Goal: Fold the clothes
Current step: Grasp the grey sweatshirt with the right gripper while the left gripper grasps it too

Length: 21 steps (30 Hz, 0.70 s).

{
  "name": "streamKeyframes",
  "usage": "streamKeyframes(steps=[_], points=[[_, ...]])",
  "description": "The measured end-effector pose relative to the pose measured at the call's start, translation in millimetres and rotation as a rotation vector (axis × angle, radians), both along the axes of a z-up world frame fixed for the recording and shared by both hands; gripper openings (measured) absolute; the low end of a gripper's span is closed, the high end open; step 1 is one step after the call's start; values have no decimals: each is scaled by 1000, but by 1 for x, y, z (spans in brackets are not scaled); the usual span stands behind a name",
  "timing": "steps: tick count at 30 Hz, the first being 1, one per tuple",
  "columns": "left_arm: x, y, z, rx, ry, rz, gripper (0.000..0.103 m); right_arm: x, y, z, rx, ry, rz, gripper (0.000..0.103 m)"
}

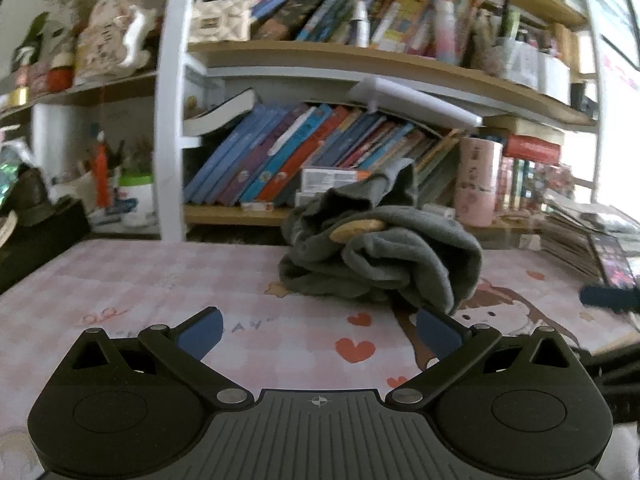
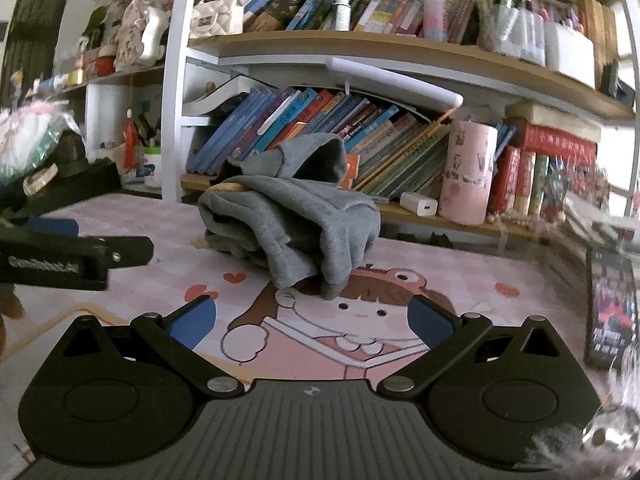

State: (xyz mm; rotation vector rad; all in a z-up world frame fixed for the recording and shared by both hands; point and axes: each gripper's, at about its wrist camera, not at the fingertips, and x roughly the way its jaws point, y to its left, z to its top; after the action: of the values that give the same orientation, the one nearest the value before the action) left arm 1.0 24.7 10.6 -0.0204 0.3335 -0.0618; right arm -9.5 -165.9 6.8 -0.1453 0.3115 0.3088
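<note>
Two grippers out over the table and both spread wide, nothing between the fingers of either; the left gripper (image 1: 318, 330) hangs low over the pink checked mat (image 1: 160, 280), its blue pads (image 1: 202, 332) well apart; the right gripper (image 2: 312, 320) is the same story, blue pads (image 2: 192, 324) parted above the cartoon girl (image 2: 352, 320) printed on the mat. And there is the garment: a grey sweatshirt (image 1: 380, 256), crumpled in a heap on the mat, unfolded, with a tan patch (image 1: 358, 228) peeking out near its top; from the left wrist view it sits at about one o'clock, its lowest fold just beside the right-hand pad; from the right wrist view the grey sweatshirt (image 2: 296, 224) lies at about eleven o'clock, a cuffed end poking up at the top, a fold drooping down onto the girl's hair. Off at nine o'clock in the right wrist view, the other gripper's finger pokes in, clear of the cloth. Behind it all, a bookshelf (image 2: 360, 48) crammed with leaning books, and a pink cylinder (image 2: 468, 172) at two o'clock.
</note>
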Motion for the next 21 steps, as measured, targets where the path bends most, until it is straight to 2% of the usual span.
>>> streamKeyframes(steps=[5,10,12,14,15,16,18,20,21], points=[[14,10,4,21,4,-36,103,31,8,12,-88,39,69,100],[15,29,-1,-131,-20,-44,103,74,37,29,-187,-5,81,93],[14,35,-3,-180,-22,-58,103,98,52,33,-260,-13,66,91],[15,40,-4,-219,-25,-68,103,122,65,30,-336,10,50,73],[15,41,-5,-233,-19,-75,103,135,69,28,-352,38,43,37],[16,43,-6,-247,-14,-82,103,145,69,29,-317,81,37,16],[17,45,-6,-267,-9,-90,103,158,66,37,-215,151,43,13],[16,47,-4,-283,-22,-97,102,147,62,59,-70,169,146,10],[15,48,-4,-297,-32,-108,102,138,58,75,52,195,234,10]])
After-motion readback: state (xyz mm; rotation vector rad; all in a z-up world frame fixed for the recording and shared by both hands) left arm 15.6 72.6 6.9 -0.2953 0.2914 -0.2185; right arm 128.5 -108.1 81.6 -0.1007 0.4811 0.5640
